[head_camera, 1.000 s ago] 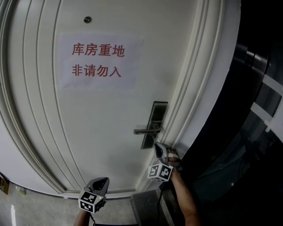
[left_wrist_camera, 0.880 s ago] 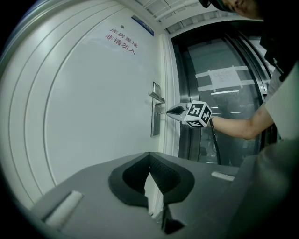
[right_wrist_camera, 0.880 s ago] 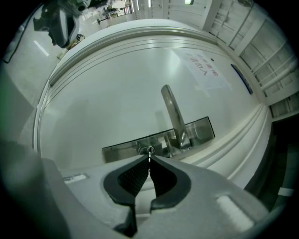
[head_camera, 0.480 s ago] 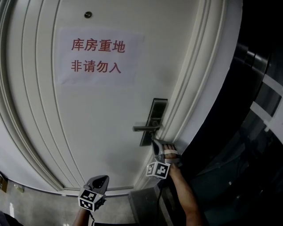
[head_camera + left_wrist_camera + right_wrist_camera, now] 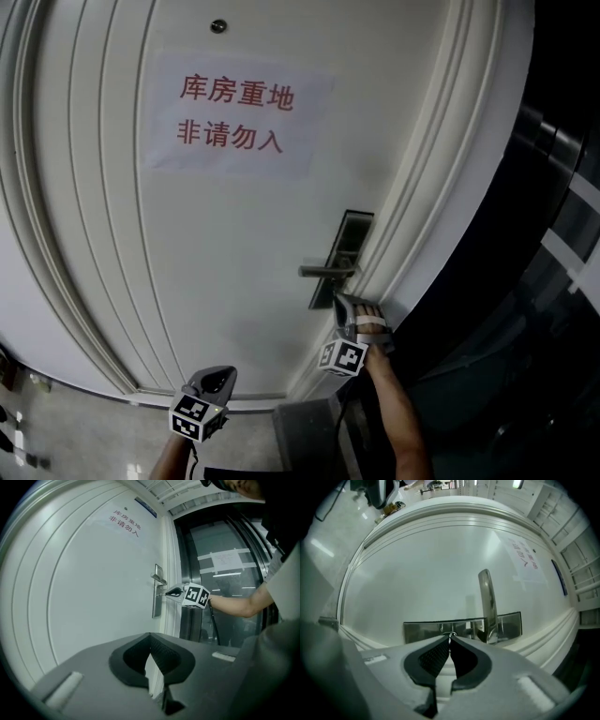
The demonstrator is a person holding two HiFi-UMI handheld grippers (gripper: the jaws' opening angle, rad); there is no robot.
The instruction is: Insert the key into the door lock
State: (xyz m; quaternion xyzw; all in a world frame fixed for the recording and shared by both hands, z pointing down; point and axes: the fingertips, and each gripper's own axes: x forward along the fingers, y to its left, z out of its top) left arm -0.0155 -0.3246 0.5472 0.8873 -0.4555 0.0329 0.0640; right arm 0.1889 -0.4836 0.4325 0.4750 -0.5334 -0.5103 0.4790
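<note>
Head view: white panelled door (image 5: 234,281) fills most of my frame. Dark glass partition (image 5: 553,281) runs along its 3 o'clock side, past the door frame.

Paper sign (image 5: 234,117) with red characters is stuck on the upper door, at 11 o'clock from the lock.

Lock plate (image 5: 341,253) is a dark upright strip at the door's 3 o'clock edge. Lever handle (image 5: 326,271) sticks out of it toward 9 o'clock.

Right tongs (image 5: 340,302) sit at 6 o'clock of the handle, noses up against the lower part of the plate. In the right gripper view the right tongs (image 5: 450,641) are pinched all but closed on the key (image 5: 450,634). Only a small metal glint shows past the tips, right at the plate surface.

Left gripper view from the side: a thin metal piece bridges the tongs and the plate just under the handle. Can't tell how deep it sits in the cylinder.

Left tongs (image 5: 217,377) hang at 8 o'clock from the right ones, well apart from the lock, near the door's bottom. Left gripper view: left tongs (image 5: 150,637) have tips together, nothing between them.
</note>
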